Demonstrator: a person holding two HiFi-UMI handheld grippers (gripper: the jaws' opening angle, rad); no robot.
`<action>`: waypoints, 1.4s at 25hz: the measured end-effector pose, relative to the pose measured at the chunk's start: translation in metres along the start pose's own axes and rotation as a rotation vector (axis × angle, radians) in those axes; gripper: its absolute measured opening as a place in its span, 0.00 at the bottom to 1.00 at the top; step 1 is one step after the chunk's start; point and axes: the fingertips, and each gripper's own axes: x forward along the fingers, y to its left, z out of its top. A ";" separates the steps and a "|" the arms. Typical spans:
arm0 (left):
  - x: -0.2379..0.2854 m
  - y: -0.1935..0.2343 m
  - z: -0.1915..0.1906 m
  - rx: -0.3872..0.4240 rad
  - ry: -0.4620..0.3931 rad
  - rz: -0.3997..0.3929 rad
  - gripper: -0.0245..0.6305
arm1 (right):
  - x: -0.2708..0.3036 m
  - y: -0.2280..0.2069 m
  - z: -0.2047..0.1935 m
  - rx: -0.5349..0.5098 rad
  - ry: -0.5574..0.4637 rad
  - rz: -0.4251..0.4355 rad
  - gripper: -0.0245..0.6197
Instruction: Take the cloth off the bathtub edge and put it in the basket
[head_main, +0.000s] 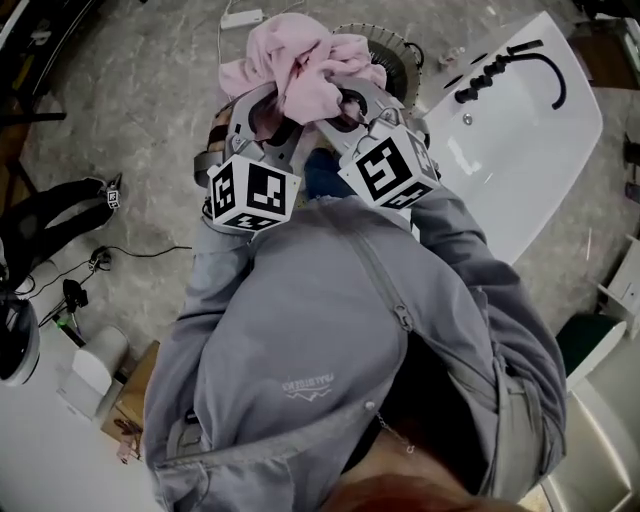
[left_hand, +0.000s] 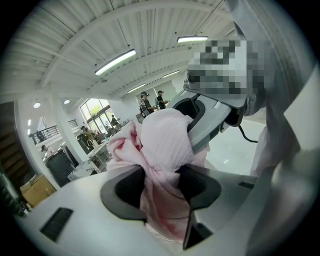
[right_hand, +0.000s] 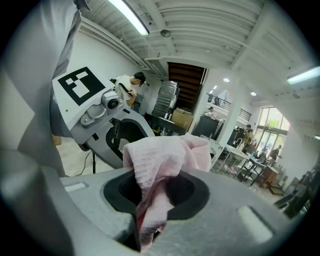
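Observation:
A bunched pink cloth (head_main: 300, 65) is held up in front of the person's chest, between both grippers. My left gripper (head_main: 265, 112) is shut on its left part, and my right gripper (head_main: 345, 105) is shut on its right part. In the left gripper view the cloth (left_hand: 167, 145) fills the gap of the left gripper (left_hand: 162, 187), with the right gripper's body (left_hand: 210, 115) just behind it. In the right gripper view a fold of the cloth (right_hand: 160, 157) hangs through the right gripper (right_hand: 155, 192). A round basket (head_main: 392, 48) shows behind the cloth. The white bathtub (head_main: 525, 140) lies to the right.
A black faucet (head_main: 515, 62) stands on the tub's far end. On the grey floor lie a white power strip (head_main: 241, 18), a black bag (head_main: 50, 215) and cables (head_main: 100, 260) at the left. A white box (head_main: 90, 372) sits at the lower left.

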 end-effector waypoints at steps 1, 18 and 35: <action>0.012 0.004 0.005 0.014 -0.005 -0.014 0.34 | 0.001 -0.012 -0.005 0.011 0.003 -0.016 0.19; 0.160 0.020 0.093 0.208 -0.123 -0.297 0.34 | -0.027 -0.164 -0.080 0.201 0.088 -0.293 0.19; 0.246 0.012 0.141 0.341 -0.220 -0.546 0.34 | -0.051 -0.240 -0.134 0.356 0.169 -0.514 0.19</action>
